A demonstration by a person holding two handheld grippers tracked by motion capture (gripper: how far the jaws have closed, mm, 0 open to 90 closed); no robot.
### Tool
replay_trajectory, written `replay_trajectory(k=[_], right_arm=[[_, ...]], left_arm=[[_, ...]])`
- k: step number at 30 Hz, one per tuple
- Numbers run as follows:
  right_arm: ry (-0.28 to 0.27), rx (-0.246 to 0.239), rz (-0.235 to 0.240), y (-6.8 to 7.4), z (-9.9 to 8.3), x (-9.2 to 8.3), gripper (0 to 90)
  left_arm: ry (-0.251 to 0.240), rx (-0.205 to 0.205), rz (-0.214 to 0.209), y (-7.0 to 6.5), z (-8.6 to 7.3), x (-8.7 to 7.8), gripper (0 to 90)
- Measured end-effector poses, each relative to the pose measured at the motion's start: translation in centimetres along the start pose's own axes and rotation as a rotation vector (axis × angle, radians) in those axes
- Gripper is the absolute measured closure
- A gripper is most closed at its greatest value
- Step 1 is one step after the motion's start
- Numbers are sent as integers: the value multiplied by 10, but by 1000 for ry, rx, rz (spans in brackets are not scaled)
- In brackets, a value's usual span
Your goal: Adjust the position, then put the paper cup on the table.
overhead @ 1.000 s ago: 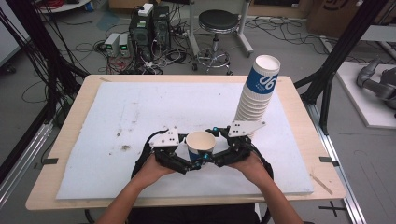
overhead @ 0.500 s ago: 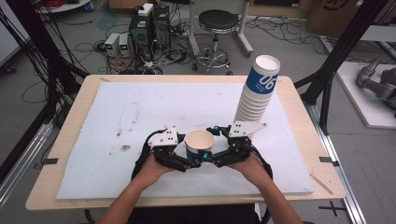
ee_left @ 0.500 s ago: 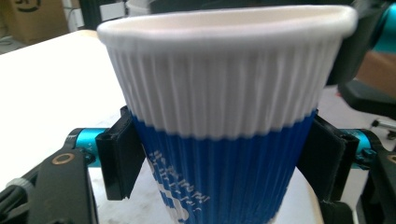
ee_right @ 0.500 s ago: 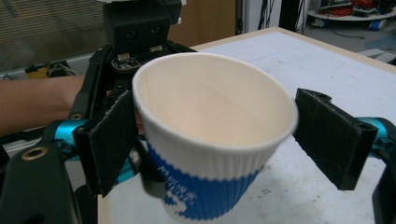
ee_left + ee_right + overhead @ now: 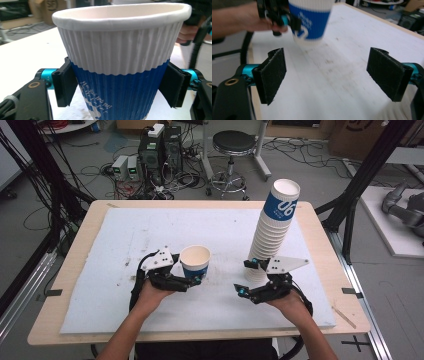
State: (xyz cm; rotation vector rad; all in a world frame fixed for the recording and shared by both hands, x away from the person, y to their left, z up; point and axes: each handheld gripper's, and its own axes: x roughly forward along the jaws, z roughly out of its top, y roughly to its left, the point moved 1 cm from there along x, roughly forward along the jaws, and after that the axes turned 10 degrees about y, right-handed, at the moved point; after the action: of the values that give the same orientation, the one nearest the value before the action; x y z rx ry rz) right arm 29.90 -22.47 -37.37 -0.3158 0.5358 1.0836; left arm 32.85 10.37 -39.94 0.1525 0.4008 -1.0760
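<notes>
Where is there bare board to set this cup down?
The white board lies bare left of the left gripper, and behind the paper cup toward its far edge. It is crowded at right: the cup stack rises beside the right gripper.

Left tongs [image 5: 196, 279] clamped, right tongs [image 5: 245, 277] agape

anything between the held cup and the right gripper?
Nothing: in the high view only bare white board lies between the cup in the left gripper and the open right gripper.
</notes>
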Motion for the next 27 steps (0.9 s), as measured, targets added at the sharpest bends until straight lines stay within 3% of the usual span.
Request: replay_trajectory(k=[6, 18, 27], right_arm=[[3, 19, -57, -9, -19, -16, 166], [-14, 3, -4, -8, -18, -18, 178], [-28, 13, -19, -6, -20, -26, 178]], left_arm=[[-27, -25, 49, 7, 0, -9, 249], [-55, -45, 97, 15, -2, -20, 250], [-79, -51, 118, 21, 0, -23, 249]])
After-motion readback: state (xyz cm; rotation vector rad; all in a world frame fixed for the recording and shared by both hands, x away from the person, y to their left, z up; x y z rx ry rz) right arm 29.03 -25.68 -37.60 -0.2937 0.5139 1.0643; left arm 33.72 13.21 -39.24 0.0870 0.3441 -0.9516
